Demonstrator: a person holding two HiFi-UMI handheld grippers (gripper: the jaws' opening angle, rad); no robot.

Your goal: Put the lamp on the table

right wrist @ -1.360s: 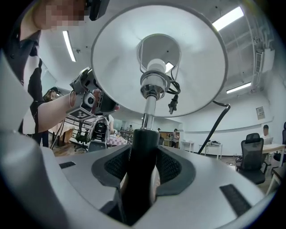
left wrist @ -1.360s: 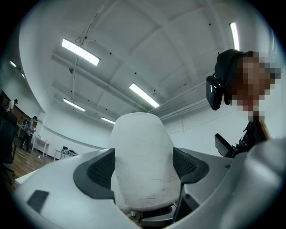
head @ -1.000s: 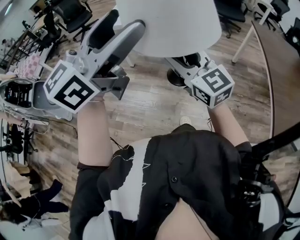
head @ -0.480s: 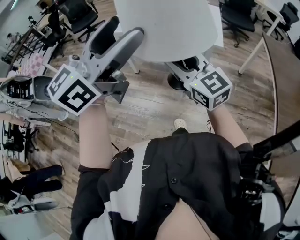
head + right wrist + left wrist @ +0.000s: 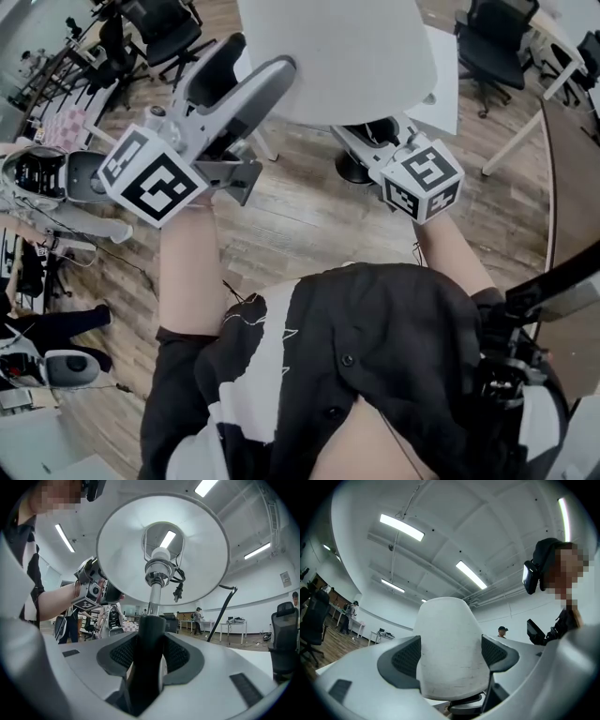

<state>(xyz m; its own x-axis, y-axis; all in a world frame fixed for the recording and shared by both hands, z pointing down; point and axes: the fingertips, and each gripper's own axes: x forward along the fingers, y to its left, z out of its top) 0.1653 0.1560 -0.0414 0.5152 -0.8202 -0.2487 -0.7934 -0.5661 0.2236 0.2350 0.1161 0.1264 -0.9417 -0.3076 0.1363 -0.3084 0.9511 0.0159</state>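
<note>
I carry the lamp off the floor with both grippers. Its white shade point(image 5: 337, 52) fills the top of the head view. My left gripper point(image 5: 450, 656) is shut on the shade's side point(image 5: 449, 644), with a dark pad point(image 5: 404, 657) pressing on each flank. My right gripper point(image 5: 149, 656) is shut on the lamp's black stem point(image 5: 150, 634), seen from below with the metal socket point(image 5: 158, 569) and the shade's underside point(image 5: 117, 559). The plug point(image 5: 178, 592) dangles under the shade. In the head view the right jaws are hidden beneath the shade.
A white table point(image 5: 446, 80) stands just beyond the shade at the upper right, with black office chairs point(image 5: 492, 47) behind it. A dark table edge point(image 5: 574, 178) runs down the right side. Equipment and a stand point(image 5: 56, 183) crowd the left. Wooden floor point(image 5: 300, 216) lies below.
The floor has slid under me and the white table and chairs have come further into view at the upper right. Both grippers keep their hold on the lamp.
</note>
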